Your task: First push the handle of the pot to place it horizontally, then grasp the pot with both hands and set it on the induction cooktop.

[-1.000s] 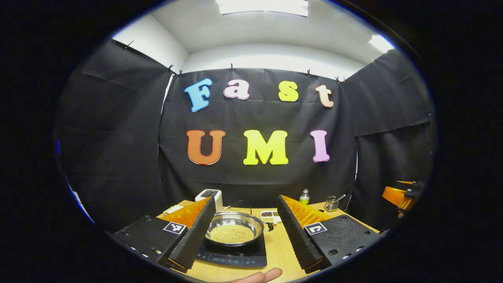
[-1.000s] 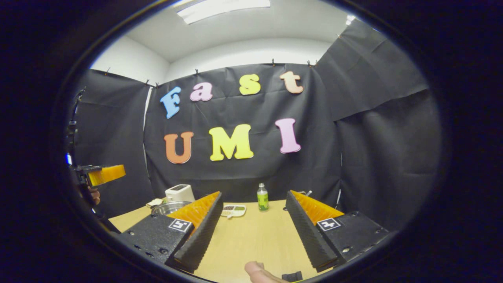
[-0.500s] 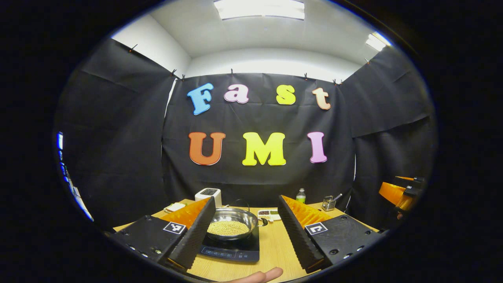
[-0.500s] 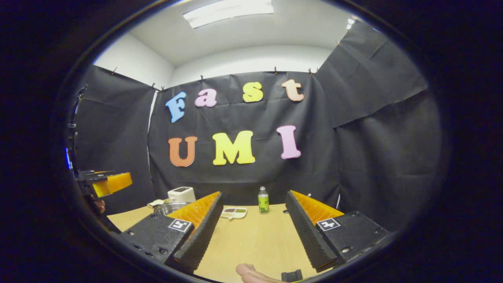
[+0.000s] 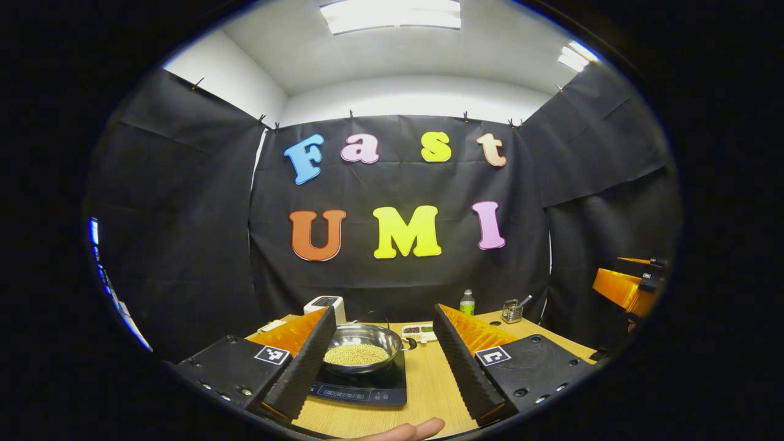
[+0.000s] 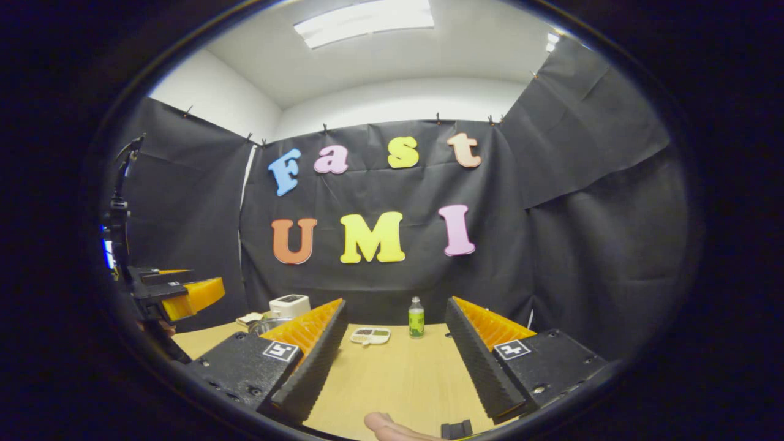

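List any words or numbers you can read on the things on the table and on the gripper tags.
None can be read.
Cooktop panel: markings too small to read.
Bottle label: blurred, unreadable.
White box top: too small to read.
Tag: a black-and-white patterned square, no words.

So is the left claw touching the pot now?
Apart. In the left gripper view the left claw is open and pulled back, with the pot sitting beyond its fingers on the cooktop, a clear gap on both sides.
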